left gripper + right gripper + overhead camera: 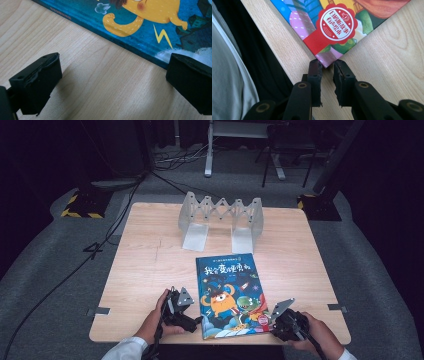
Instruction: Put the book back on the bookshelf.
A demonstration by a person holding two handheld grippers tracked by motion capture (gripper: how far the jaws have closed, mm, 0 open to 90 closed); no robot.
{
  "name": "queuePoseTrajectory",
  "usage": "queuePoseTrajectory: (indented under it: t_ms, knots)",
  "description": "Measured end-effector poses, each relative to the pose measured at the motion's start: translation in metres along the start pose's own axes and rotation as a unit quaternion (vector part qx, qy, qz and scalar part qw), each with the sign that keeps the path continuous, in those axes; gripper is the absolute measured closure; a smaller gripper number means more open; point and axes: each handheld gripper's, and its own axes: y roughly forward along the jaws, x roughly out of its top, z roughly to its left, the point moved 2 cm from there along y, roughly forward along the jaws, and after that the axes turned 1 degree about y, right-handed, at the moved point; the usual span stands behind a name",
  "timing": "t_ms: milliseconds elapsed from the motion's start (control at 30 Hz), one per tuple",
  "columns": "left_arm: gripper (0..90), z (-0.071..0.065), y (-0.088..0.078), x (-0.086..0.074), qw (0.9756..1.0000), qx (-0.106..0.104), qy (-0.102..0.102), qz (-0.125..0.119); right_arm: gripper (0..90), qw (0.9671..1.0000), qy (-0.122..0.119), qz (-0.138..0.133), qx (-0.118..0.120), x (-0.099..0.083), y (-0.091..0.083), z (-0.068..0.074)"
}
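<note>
Nearest the camera, at the bench's (145,270) front edge, two hands are seen, each with a hand-held gripper. On the right, the right hand-held gripper (327,65) is closed on the near right corner of the picture book (231,295); in the right gripper view the corner is pinched between the two black jaws, just below a red round seal (337,23) printed on the cover. On the left, the left hand-held gripper (192,322) is held just beside the book's left edge, near its lower corner. Its jaws are set wide apart in the left gripper view, with bare wood between them and the book's edge running behind them; whether the far jaw touches the cover cannot be told. The book is laid flat, cover up, on the near middle of the bench, its bottom edge close to the front edge. Beyond it, well apart, a grey folding book rack (220,220) is stood at the far side of the bench.
</note>
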Motion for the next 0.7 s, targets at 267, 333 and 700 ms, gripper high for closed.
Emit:
queuePoseTrajectory:
  t_ms: [267, 333, 700]
  knots:
    - [0.7, 0.002, -0.001, -0.001, 1.0, 0.003, -0.004, 0.0, 76.1, 0.9943, 0.02, -0.102, 0.024, -0.017, 0.003, -0.002]
    - [0.7, 0.002, -0.001, -0.001, 1.0, 0.003, -0.004, 0.001, 75.6, 0.9922, 0.024, -0.118, 0.033, -0.018, 0.004, -0.003]
    - [0.6, 0.004, -0.002, -0.002, 1.0, 0.005, -0.005, 0.001, 52.0, 0.9813, 0.039, -0.169, 0.084, -0.011, 0.009, -0.01]
